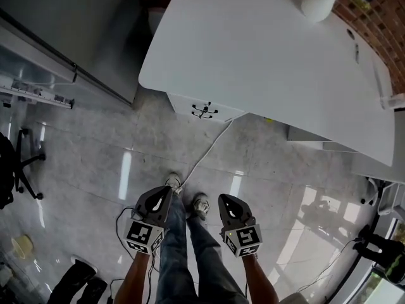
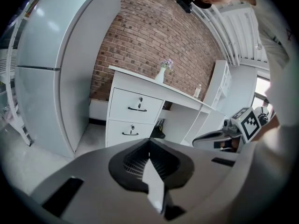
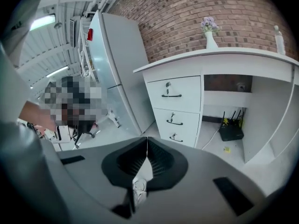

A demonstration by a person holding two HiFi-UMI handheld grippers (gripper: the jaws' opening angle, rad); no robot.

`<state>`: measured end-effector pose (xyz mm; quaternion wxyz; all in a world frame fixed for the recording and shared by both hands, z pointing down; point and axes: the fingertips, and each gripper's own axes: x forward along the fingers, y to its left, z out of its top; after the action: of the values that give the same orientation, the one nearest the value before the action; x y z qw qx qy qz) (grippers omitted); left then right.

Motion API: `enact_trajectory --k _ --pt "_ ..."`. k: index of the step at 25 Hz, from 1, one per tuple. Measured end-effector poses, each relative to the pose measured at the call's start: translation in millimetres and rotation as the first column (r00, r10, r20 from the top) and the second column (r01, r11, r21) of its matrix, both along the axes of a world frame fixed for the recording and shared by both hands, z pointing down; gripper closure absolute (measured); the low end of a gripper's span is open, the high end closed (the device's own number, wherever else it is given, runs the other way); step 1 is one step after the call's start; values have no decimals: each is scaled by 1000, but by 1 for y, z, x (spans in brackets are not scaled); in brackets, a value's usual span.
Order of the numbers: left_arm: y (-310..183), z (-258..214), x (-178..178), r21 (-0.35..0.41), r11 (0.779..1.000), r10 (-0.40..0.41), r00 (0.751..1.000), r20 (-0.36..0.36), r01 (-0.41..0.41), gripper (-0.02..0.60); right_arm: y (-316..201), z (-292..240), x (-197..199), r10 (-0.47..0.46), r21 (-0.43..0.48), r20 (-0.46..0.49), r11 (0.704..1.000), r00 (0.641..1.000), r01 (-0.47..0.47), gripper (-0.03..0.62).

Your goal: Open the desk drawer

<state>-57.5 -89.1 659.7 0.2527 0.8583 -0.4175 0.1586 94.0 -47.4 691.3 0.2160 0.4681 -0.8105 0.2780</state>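
A white desk (image 1: pixel 266 56) stands ahead of me, and its drawer unit shows black handles (image 1: pixel 204 111) under the near corner. In the left gripper view the top drawer (image 2: pixel 137 105) sits above a second drawer (image 2: pixel 130 130), both closed. In the right gripper view three closed drawers are stacked, the top drawer (image 3: pixel 174 93) uppermost. My left gripper (image 1: pixel 167 194) and right gripper (image 1: pixel 225 201) hang low over the floor beside the person's legs, well short of the desk. Both are shut with nothing held: the left gripper (image 2: pixel 149 146) and the right gripper (image 3: pixel 147 146) each show their tips meeting.
A white vase (image 1: pixel 319 2) stands on the desk's far side by the brick wall (image 2: pixel 154 36). A tall grey refrigerator (image 2: pixel 46 78) is left of the desk. A cable (image 1: pixel 205 149) runs across the floor to a router (image 3: pixel 230 130) under the desk. An office chair (image 1: pixel 19 163) is at left.
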Motion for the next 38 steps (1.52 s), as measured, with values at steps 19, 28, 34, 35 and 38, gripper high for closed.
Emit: enact_trajectory --k 19,28,34,35,38 --pt "-10 -2 6 5 1000 6 1000 -16 -5 569 -56 52 38 663 -651 743 683 -93 -332 576" --pt "-8 -3 7 3 1000 5 1000 -18 -5 569 -59 45 35 633 -591 774 721 -1 -362 576" --pt "-7 -2 9 5 1000 5 1000 -25 -5 569 -62 39 41 594 -551 804 743 -4 -380 413" --pt "-6 -1 10 3 1000 6 1000 -26 -6 569 -61 39 39 595 -550 803 746 4 -375 413" --pt "-5 0 10 -1 1000 9 999 -31 -9 569 -58 40 39 600 -552 800 742 10 -379 413"
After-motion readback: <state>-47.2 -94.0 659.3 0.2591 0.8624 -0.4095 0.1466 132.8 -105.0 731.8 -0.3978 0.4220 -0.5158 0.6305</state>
